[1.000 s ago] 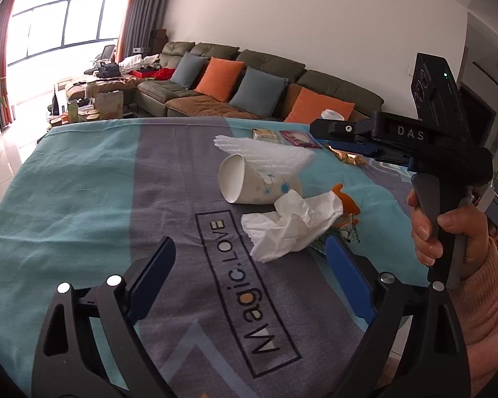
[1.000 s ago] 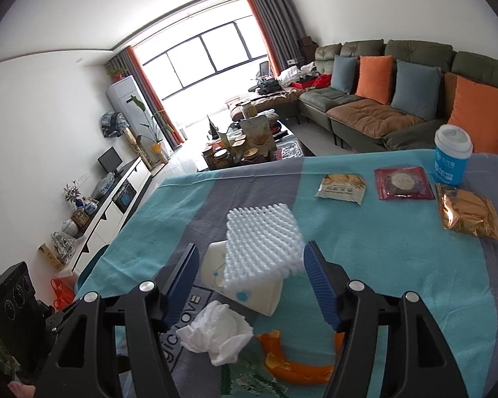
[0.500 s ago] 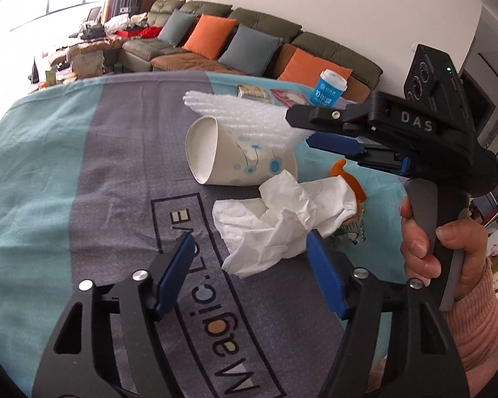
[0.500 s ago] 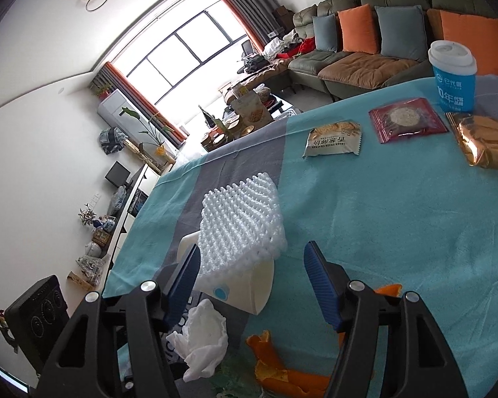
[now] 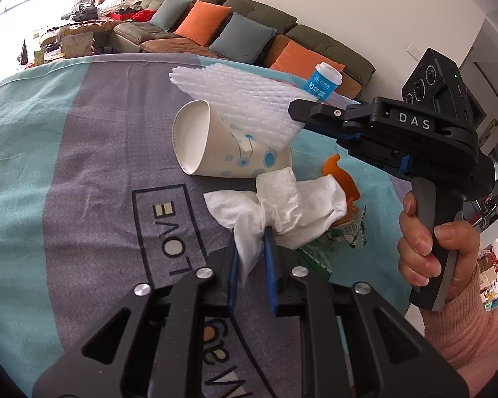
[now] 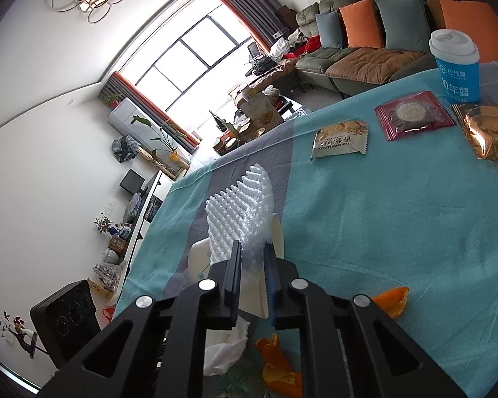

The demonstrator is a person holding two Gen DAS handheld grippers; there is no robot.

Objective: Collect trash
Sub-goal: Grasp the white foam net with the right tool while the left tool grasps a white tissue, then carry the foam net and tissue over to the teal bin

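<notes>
My left gripper (image 5: 250, 245) is shut on a crumpled white tissue (image 5: 289, 204) lying on the cloth-covered table. Behind it a paper cup (image 5: 225, 146) lies on its side, mouth to the left. A white foam net (image 5: 235, 99) rests over the cup. My right gripper (image 6: 252, 248) is shut on the foam net (image 6: 240, 209); it also shows in the left wrist view (image 5: 302, 112), coming in from the right. Orange peel (image 5: 340, 172) lies behind the tissue and shows in the right wrist view (image 6: 390, 301). A clear plastic wrapper (image 5: 342, 235) lies under the tissue.
A blue lidded coffee cup (image 6: 455, 66), a beige snack packet (image 6: 340, 139), a dark red packet (image 6: 411, 114) and a gold packet (image 6: 489, 134) lie on the far side of the table (image 6: 381, 215). A sofa with cushions (image 5: 235, 36) stands beyond.
Both grippers moved forward and closed: the left onto the tissue, the right onto the foam net. One second ago both were open.
</notes>
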